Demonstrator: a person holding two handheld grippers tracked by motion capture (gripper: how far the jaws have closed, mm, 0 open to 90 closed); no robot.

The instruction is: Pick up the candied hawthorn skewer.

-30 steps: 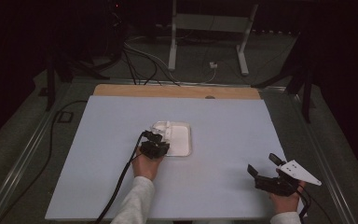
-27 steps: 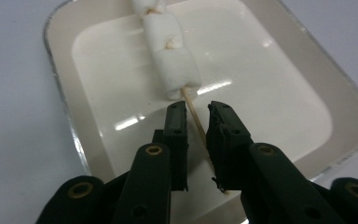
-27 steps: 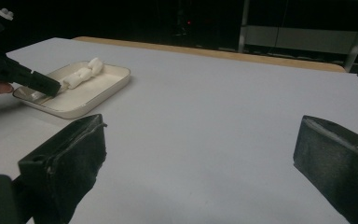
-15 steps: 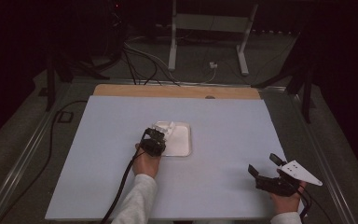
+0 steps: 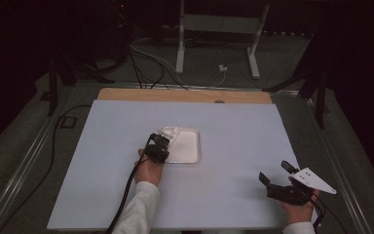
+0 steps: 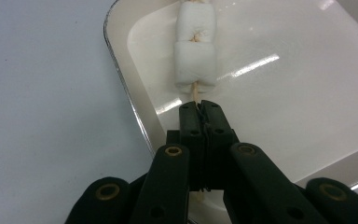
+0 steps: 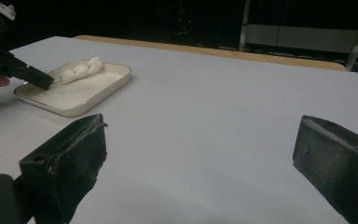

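A white tray (image 5: 187,146) lies mid-table, and in it a wooden skewer (image 6: 194,91) threaded with white marshmallows (image 6: 196,60) (image 5: 170,131). My left gripper (image 6: 200,108) (image 5: 165,141) reaches over the tray's near left rim, shut on the bare end of the stick just below the lowest marshmallow. The right gripper view shows that same grip at the tray's (image 7: 98,86) left end, with the marshmallows (image 7: 80,70) past the left gripper (image 7: 44,80). My right gripper (image 5: 274,171) (image 7: 200,154) rests near the table's front right corner, open, with nothing between its pads.
The pale blue table mat (image 5: 233,122) has a wooden strip (image 5: 185,95) along its far edge. A black cable (image 5: 126,195) trails from the left gripper to the front edge. Metal stand legs (image 5: 180,44) and cables lie on the floor beyond.
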